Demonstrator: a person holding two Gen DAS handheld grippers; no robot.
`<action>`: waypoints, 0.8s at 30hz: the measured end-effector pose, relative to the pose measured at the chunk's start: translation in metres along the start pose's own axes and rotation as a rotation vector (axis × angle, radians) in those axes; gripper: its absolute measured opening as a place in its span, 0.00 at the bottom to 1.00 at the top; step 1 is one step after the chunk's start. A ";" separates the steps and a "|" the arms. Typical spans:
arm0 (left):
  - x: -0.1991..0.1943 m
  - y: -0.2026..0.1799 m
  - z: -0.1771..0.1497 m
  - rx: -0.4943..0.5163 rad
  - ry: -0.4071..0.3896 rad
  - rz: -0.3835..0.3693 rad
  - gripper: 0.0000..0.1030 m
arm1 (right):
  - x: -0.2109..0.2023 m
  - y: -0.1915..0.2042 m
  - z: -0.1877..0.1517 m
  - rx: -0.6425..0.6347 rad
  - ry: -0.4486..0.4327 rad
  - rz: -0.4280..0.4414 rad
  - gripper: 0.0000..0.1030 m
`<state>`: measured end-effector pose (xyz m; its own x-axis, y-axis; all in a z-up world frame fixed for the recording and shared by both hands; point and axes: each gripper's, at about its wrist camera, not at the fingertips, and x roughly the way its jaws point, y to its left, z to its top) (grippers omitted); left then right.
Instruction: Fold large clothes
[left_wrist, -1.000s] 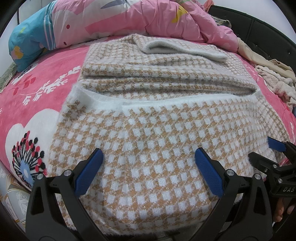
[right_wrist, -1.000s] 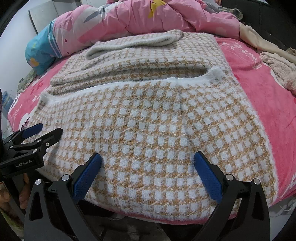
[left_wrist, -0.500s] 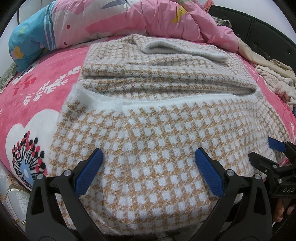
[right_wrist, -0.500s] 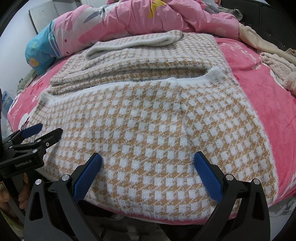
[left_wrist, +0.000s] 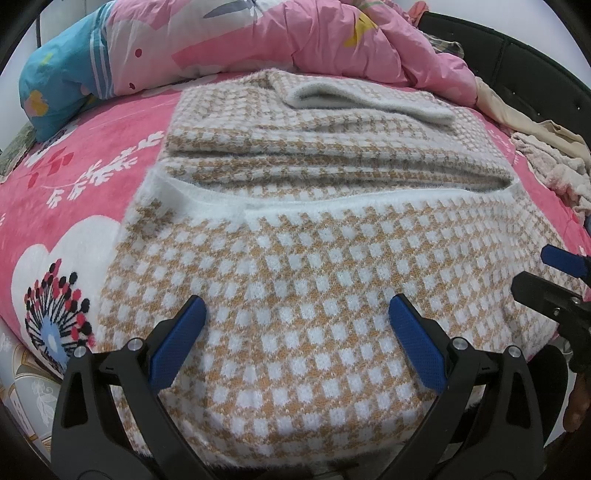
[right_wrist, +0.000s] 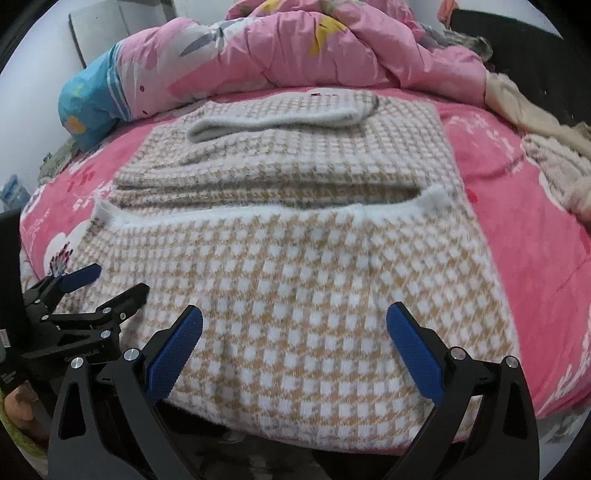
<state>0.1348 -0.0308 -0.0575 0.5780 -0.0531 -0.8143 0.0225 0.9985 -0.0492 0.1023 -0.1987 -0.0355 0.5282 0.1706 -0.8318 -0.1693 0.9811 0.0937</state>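
A tan-and-white checked knit garment lies on the pink bed, its far part folded over into a thick band with a grey-white cuff on top. My left gripper hovers open over the garment's near hem, nothing between its blue pads. My right gripper is open too, above the near hem further right. Each gripper shows at the edge of the other's view: the right one, the left one. The hem hangs over the bed edge.
A pink floral bedsheet covers the bed. A crumpled pink quilt with a blue end is piled at the far side. Beige and pale pink clothes lie at the far right. A dark headboard stands behind them.
The right gripper has pulled back and risen a little, so the garment looks smaller and the left gripper sits closer in its view. The left gripper has hardly moved.
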 end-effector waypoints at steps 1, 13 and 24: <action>0.000 0.000 0.000 0.000 0.000 0.000 0.94 | 0.002 0.002 0.003 -0.005 0.000 0.000 0.94; 0.000 -0.001 0.000 -0.001 0.002 0.001 0.94 | 0.007 0.017 0.010 -0.067 -0.033 -0.026 0.94; 0.000 -0.002 0.000 -0.001 0.003 0.005 0.94 | 0.009 0.015 0.005 -0.056 -0.049 -0.006 0.84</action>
<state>0.1351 -0.0324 -0.0577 0.5760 -0.0480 -0.8160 0.0191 0.9988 -0.0453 0.1085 -0.1824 -0.0386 0.5690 0.1707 -0.8044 -0.2122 0.9756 0.0570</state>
